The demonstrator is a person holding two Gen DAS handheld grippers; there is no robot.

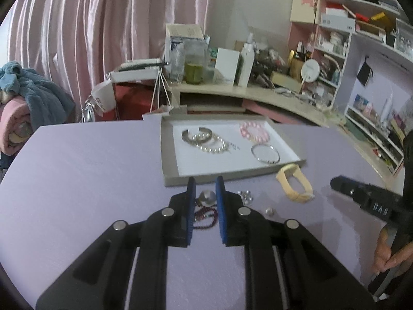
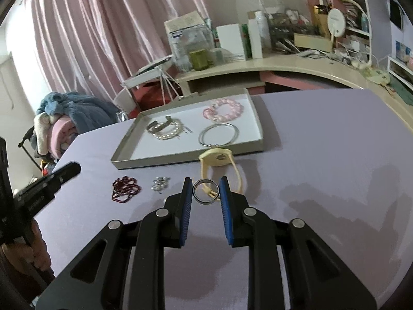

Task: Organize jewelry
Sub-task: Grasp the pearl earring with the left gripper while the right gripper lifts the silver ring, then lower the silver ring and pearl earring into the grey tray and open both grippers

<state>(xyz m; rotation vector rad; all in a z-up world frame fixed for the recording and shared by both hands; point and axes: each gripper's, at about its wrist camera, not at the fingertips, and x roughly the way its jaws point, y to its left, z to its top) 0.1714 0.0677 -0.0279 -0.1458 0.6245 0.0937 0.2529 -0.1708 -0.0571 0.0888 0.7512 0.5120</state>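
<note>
A shallow grey tray on the lilac table holds a silver cuff, a pearl bracelet, a pink bead bracelet and a thin silver bangle. My left gripper is shut on a round silver pendant, above a dark red bead string. My right gripper is shut on a dark metal ring and holds it above the table, in front of a cream watch. Small silver pieces lie nearby.
A small silver bead lies on the table right of my left gripper. A cluttered desk with boxes and bottles stands behind the table. Shelves fill the right wall. Folded blankets are piled at the left.
</note>
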